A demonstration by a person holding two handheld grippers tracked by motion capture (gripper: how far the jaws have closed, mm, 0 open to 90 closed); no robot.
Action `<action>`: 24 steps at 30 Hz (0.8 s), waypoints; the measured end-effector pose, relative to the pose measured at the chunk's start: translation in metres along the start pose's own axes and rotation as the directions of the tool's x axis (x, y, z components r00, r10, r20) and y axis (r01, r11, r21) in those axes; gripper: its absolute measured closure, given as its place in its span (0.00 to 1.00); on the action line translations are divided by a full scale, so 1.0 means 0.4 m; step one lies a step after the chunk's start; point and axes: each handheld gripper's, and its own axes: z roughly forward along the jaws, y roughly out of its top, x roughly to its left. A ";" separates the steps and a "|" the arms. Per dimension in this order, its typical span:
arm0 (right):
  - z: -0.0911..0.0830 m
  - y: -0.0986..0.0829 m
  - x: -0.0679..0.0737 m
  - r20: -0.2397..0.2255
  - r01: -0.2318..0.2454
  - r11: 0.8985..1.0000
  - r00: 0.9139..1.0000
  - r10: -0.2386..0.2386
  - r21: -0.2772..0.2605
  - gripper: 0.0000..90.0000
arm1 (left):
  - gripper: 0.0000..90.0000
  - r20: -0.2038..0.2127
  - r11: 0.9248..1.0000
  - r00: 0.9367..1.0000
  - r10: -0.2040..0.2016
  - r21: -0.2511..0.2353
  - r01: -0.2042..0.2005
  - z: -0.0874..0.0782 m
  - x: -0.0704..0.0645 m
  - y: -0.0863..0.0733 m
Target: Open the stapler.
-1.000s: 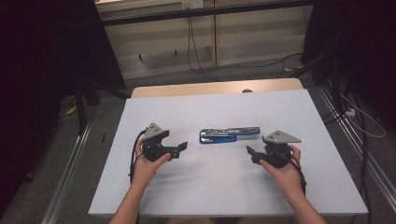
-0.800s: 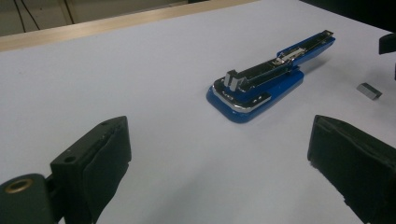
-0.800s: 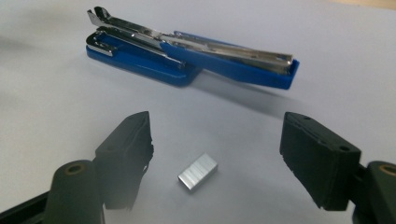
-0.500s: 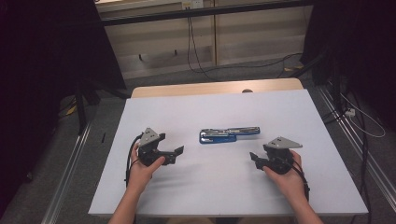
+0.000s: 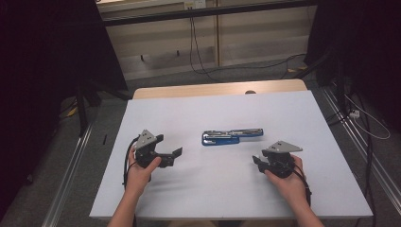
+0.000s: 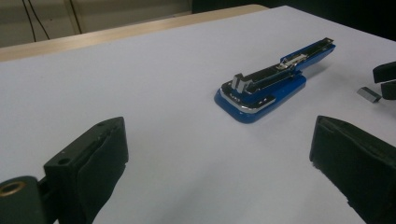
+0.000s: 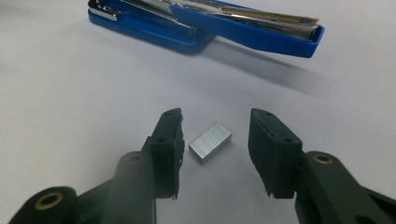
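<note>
A staple block (image 7: 210, 142) is seen lying on the white counter (image 5: 213, 189), between the parted fingers (image 7: 170, 140) of the right gripper (image 7: 215, 149), untouched. The opened blue stapler (image 5: 231, 137) lies beyond. The left gripper (image 6: 219, 163) is held wide open, well apart.

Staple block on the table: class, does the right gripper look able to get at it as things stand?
Probably yes. The staple block lies flat between the open jaws of the right gripper, untouched, with bare table around it. The blue stapler sits farther off and does not block it.
</note>
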 end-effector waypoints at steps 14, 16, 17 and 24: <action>0.009 -0.010 0.011 -0.007 -0.011 0.999 1.000 0.011 0.038 0.71 | 0.05 0.010 1.000 1.000 0.011 0.008 -0.011 0.001 -0.003 0.001; 0.010 -0.010 0.013 -0.009 -0.008 0.999 1.000 0.009 0.039 0.70 | 0.05 0.011 1.000 1.000 0.011 0.009 -0.011 0.001 -0.002 0.001; 0.011 -0.010 0.014 -0.008 -0.008 0.999 1.000 0.008 0.042 0.69 | 0.05 0.010 1.000 1.000 0.011 0.012 -0.011 0.002 -0.002 0.000; 0.018 -0.008 0.021 -0.001 0.010 0.998 1.000 -0.010 0.061 0.70 | 0.05 0.017 1.000 1.000 0.015 0.014 -0.016 0.005 -0.005 0.000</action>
